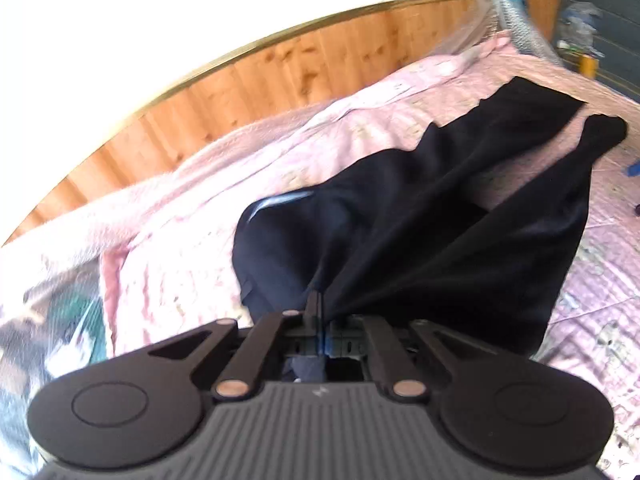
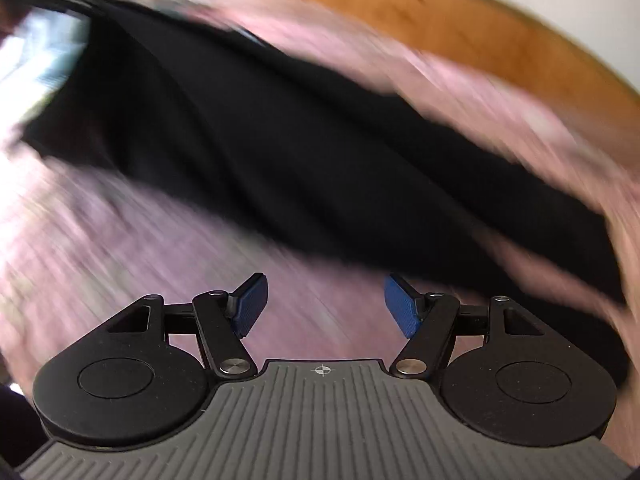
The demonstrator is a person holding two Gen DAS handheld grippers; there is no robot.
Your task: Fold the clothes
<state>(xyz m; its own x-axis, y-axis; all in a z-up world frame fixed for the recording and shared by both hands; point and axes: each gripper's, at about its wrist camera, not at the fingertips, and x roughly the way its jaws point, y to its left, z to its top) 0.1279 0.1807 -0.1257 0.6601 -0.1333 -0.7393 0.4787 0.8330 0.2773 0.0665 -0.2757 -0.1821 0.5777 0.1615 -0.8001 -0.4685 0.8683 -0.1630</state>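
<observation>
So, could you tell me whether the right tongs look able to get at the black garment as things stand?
Probably yes. The right tongs are open and empty, and the black garment lies just ahead on the pink bedcover with nothing between, though that view is blurred.

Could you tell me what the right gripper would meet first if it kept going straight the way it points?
Probably the pink bedcover: the open right gripper shows only that between its fingers. The black garment lies just beyond, though blur makes depth uncertain.

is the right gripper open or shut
Open. The right gripper has its blue pads set wide apart, with only pink bedding between them; the black garment lies beyond, ungripped.
</observation>
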